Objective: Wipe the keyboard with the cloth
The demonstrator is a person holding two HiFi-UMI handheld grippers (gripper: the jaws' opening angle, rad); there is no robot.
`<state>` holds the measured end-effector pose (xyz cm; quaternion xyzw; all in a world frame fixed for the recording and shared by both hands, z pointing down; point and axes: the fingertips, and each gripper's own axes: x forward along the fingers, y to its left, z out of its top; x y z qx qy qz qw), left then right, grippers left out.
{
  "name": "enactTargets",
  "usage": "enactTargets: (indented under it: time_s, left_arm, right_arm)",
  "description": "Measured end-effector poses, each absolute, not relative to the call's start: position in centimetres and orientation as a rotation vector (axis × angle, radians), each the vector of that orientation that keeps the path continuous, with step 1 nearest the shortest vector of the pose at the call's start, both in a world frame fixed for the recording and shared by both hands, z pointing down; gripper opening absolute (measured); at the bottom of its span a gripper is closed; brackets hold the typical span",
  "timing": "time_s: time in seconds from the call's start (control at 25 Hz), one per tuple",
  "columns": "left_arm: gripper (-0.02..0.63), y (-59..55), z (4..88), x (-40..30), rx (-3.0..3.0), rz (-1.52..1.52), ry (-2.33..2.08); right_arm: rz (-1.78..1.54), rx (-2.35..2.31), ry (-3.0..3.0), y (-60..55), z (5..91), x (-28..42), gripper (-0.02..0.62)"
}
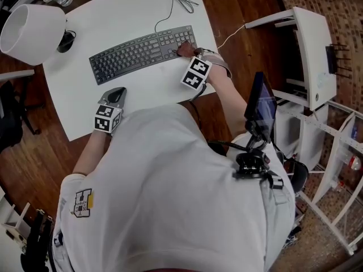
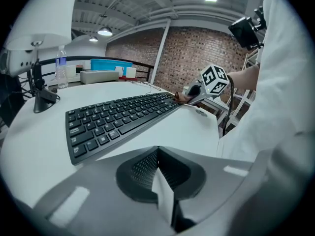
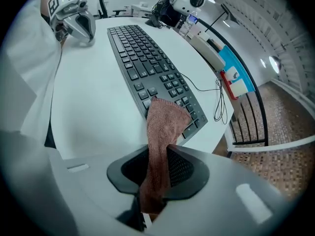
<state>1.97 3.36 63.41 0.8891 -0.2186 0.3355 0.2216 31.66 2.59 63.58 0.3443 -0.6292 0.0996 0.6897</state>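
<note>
Presently, you are in the wiping step of the task. The right gripper (image 3: 156, 173) has its jaws clenched on the cloth (image 3: 165, 124), a brown knitted piece that passes up between them. The free end of the cloth lies on the keys at the right end of the keyboard (image 1: 142, 52), over the number block and close to the near edge. The keyboard lies at a slant across the middle of the white worktop (image 1: 130, 10), with its cable (image 1: 170, 4) trailing off behind it.

The left gripper (image 1: 116, 95) sits low over the worktop, just in front of the keyboard's left end and apart from it. Its jaws are closed together with nothing between them.

Judging by the cloth's place, most of the key field is not yet covered. The next move calls for a drag of the cloth along the key rows toward the left end. Hold the right gripper steep and low, so that the loose end presses flat on the keys and does not merely trail over them. Note that the keyboard is light and may slide under the drag; brace its left end with the left gripper if it shifts
</note>
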Motion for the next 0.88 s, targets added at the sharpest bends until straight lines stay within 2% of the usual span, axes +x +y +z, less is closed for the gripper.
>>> enactTargets:
  time_s: [0.36, 0.56, 0.88]
  left_arm:
    - [0.0, 3.8, 62.6, 0.5, 2.428, 0.917, -0.678]
    - [0.0, 3.4, 62.9, -0.3, 2.391, 0.904, -0.739]
    - [0.0, 4.0, 63.1, -0.7, 2.392, 0.901, -0.741]
  right_arm:
    - [0.106, 0.797, -1.47, -5.4, 60.5, 30.5, 0.08]
    - [0.041, 0.725, -1.45, -10.5, 62.0, 29.8, 0.08]
    - [0.05, 0.682, -1.448, -6.6, 62.4, 28.9, 0.08]
